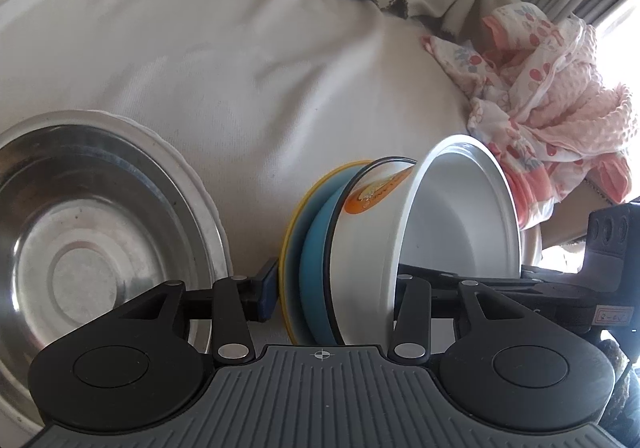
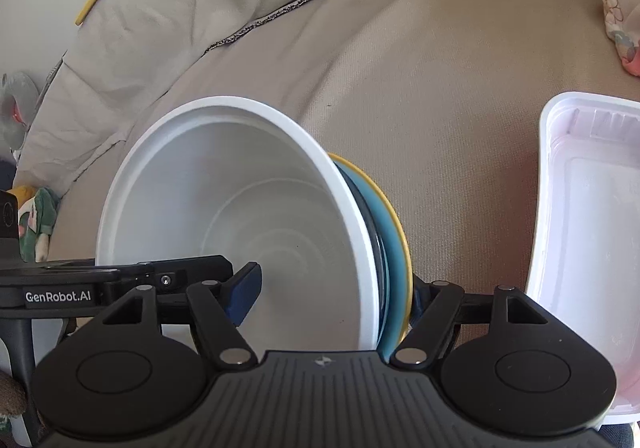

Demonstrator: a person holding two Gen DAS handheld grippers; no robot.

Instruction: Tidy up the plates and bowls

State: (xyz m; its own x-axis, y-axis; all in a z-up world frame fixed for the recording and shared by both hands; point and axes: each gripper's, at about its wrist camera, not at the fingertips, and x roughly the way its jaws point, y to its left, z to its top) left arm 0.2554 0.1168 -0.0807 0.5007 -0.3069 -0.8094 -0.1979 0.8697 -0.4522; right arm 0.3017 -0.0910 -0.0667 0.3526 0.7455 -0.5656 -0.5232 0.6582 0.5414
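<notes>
A nested stack of dishes stands on edge between both grippers: a white bowl (image 1: 460, 219) innermost, an orange-printed bowl (image 1: 376, 199), a blue dish (image 1: 316, 268) and a yellow plate (image 1: 290, 248). My left gripper (image 1: 332, 300) is shut on the stack's near rim. In the right wrist view the white bowl (image 2: 240, 207) faces the camera, with the blue dish (image 2: 392, 232) and the yellow plate (image 2: 400, 232) behind it. My right gripper (image 2: 332, 296) is shut on the same stack, one blue pad (image 2: 244, 296) inside the white bowl.
A steel plate (image 1: 96, 224) lies on the beige cloth (image 1: 240, 67) at the left. A pink patterned cloth (image 1: 552, 95) is bunched at the right. A clear plastic rectangular container (image 2: 588, 232) lies to the right of the stack.
</notes>
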